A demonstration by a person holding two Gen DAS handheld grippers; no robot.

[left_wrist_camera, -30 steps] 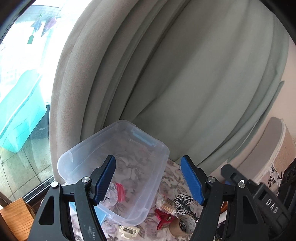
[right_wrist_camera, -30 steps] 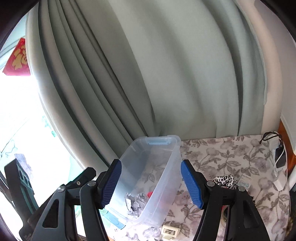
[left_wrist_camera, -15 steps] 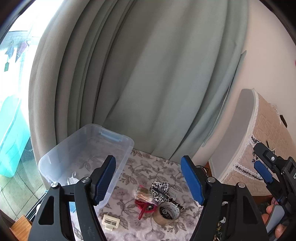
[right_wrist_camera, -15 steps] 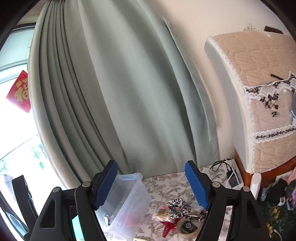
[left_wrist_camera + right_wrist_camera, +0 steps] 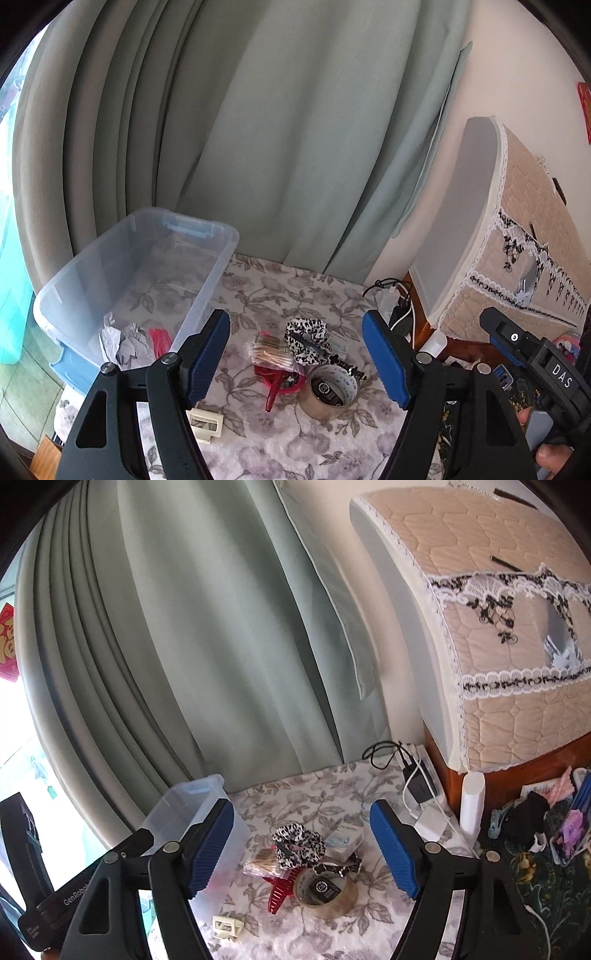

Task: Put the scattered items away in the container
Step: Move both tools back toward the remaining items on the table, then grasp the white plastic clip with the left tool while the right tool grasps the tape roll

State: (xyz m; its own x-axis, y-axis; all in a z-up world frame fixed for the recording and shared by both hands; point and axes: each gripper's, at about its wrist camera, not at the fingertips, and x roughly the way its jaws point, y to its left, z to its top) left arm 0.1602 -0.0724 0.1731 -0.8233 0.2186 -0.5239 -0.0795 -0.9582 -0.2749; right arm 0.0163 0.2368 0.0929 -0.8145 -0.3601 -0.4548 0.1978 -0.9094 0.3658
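Note:
A clear plastic bin point(image 5: 207, 280) point(image 5: 184, 808) stands at the left on a floral cloth, holding crumpled paper point(image 5: 123, 341) and a red item point(image 5: 160, 338). To its right lies a pile: a roll of brown tape point(image 5: 328, 391) point(image 5: 327, 891), a leopard scrunchie point(image 5: 306, 338) point(image 5: 297, 840), a bag of cotton swabs point(image 5: 267, 349) point(image 5: 260, 864), a red hair clip point(image 5: 275, 382) point(image 5: 279, 891) and a small white box point(image 5: 343, 840). A cream buckle point(image 5: 205, 426) point(image 5: 227, 926) lies nearer. My left gripper point(image 5: 295, 356) and right gripper point(image 5: 303, 845) both hang open above the pile, holding nothing.
Grey-green curtains point(image 5: 258, 129) hang behind the table. A cabinet under a quilted beige cover point(image 5: 498, 646) stands at the right, with a charger and cables point(image 5: 417, 786) and a white bottle point(image 5: 471, 803) beside it. A dark cluttered surface point(image 5: 535, 830) lies far right.
Both grippers have swung right, away from the bin and toward the pile of items, and tilted downward. Both stayed open and empty.

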